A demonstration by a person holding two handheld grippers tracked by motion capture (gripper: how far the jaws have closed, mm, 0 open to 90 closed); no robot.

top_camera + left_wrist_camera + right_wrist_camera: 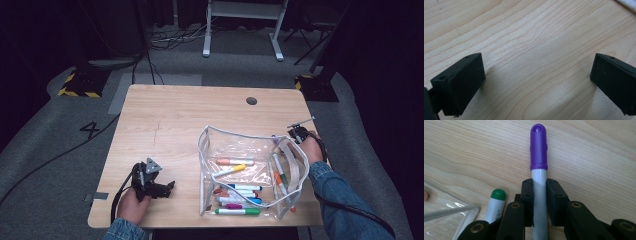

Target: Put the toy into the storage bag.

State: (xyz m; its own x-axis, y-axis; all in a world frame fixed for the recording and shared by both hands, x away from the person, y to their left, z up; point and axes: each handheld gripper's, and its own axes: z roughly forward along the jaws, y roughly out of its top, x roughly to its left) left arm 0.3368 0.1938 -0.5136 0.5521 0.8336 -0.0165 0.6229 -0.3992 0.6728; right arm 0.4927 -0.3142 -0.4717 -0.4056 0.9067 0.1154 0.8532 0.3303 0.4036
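Observation:
My right gripper (539, 202) is shut on a white marker with a purple cap (539, 147), which sticks out past the pads just above the wooden table (599, 157). A green-capped marker (496, 202) lies just left of the jaws. In the high view the right gripper (296, 133) is at the far right corner of a clear zip pouch (245, 167) holding several coloured markers. My left gripper (161, 188) rests near the table's front left, open, with bare wood between its fingers (461, 82).
The pouch's clear plastic edge and grey strap (449, 210) lie close to the left of the right jaws. A round cable hole (251, 100) sits near the far edge of the table (175, 110). Floor cables and a desk frame (240, 30) stand beyond.

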